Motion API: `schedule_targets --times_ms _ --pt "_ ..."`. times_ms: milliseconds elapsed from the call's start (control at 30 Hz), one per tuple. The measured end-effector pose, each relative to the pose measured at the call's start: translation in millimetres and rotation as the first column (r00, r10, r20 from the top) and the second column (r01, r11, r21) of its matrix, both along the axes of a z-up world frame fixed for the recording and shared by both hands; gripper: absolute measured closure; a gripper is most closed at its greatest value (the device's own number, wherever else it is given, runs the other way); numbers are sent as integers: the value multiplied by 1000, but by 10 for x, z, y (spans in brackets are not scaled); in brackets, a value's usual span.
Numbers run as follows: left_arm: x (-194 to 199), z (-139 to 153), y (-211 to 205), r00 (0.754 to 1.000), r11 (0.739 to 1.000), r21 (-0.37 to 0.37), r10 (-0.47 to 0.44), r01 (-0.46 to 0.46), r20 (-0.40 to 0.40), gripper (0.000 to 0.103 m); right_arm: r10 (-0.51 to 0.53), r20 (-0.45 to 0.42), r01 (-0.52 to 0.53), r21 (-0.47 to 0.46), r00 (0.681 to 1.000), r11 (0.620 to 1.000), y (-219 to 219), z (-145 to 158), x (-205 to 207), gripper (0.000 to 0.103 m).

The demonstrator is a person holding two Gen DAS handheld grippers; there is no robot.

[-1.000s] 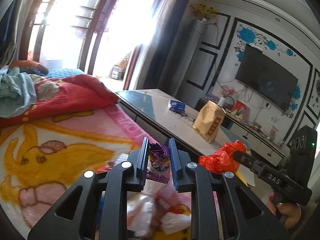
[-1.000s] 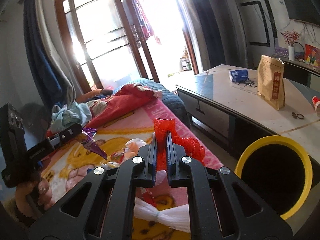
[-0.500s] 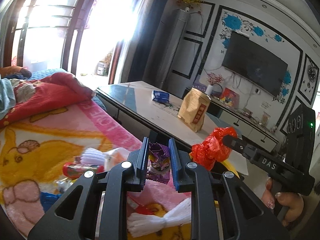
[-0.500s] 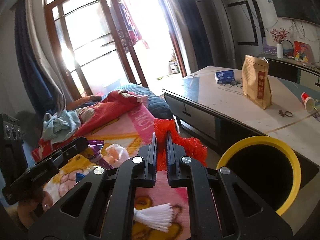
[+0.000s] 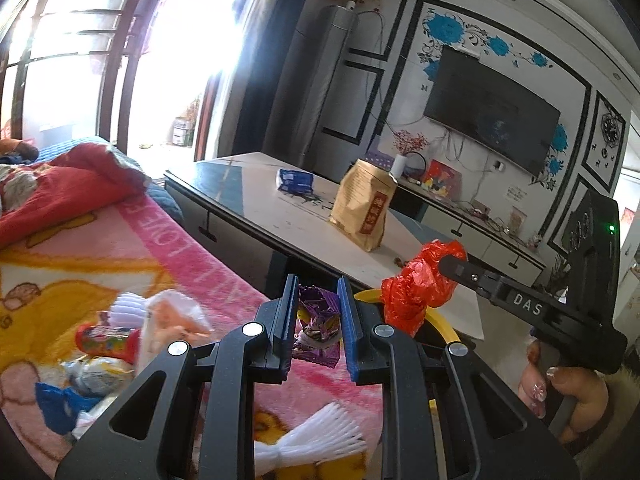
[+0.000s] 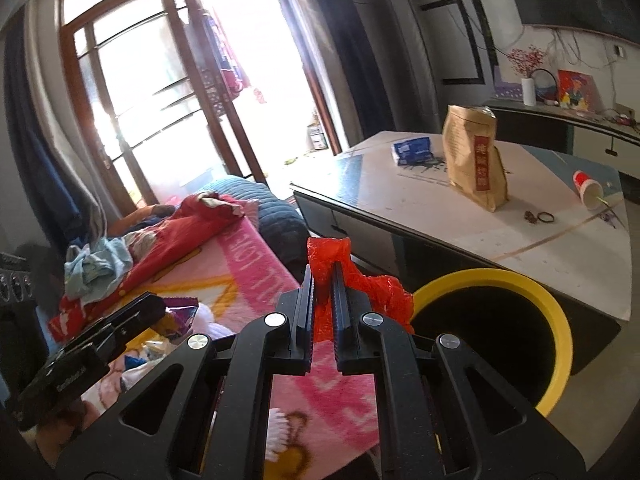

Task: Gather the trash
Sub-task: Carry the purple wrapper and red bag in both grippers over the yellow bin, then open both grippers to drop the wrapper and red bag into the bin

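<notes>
- left wrist view: we see our left gripper [image 5: 318, 322] with its 2 blue-padded jaws clamped on a crumpled purple wrapper [image 5: 319, 326], held above the pink cartoon blanket [image 5: 224, 276].
- below it on the blanket lie a white tassel [image 5: 308, 444] and, to the left, a blurred heap of wrappers [image 5: 120, 344].
- to the right, our right gripper [image 5: 452, 266] comes in from the side, gripping a red plastic bag [image 5: 420, 288]; a slice of yellow rim shows just under the bag.
- right wrist view: we see the right gripper's jaws nearly together, pinching the red plastic bag [image 6: 332, 280], which hangs just left of the yellow-rimmed bin [image 6: 560, 316] and near its rim.
- the left gripper [image 6: 156, 308] shows at lower left with the purple wrapper [image 6: 180, 308] at its tip.
- farther off, a low table [image 6: 400, 192] carries 1 brown paper bag [image 6: 476, 160], 1 blue packet [image 6: 414, 151] and 1 tipped paper cup [image 6: 587, 190].
- beyond that, we see glass doors [image 6: 168, 92] glaring with daylight.
</notes>
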State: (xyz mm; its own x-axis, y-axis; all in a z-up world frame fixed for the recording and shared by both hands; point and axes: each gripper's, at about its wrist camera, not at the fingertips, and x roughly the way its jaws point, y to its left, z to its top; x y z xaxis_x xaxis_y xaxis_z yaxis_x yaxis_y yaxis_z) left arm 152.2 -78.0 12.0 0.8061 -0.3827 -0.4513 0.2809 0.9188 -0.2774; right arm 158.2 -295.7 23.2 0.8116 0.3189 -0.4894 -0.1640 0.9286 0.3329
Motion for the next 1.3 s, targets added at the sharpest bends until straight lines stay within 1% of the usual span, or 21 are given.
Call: schedule_targets --times_ms 467,667,1000,1300 --pt "110 -109 -517 996 996 11 -92 92 -15 84 -63 -65 66 39 996 997 -424 -136 98 99" --pt "160 -176 -748 991 991 12 -133 134 -25 84 -104 -88 110 63 991 992 -649 -205 125 99" --pt "344 -410 -1138 976 978 5 -207 208 -71 84 -159 -148 175 100 976 980 -1018 -377 204 99" --pt "538 -687 -1530 955 962 29 -267 273 -127 83 -178 -199 206 130 964 970 -1230 -531 245 99"
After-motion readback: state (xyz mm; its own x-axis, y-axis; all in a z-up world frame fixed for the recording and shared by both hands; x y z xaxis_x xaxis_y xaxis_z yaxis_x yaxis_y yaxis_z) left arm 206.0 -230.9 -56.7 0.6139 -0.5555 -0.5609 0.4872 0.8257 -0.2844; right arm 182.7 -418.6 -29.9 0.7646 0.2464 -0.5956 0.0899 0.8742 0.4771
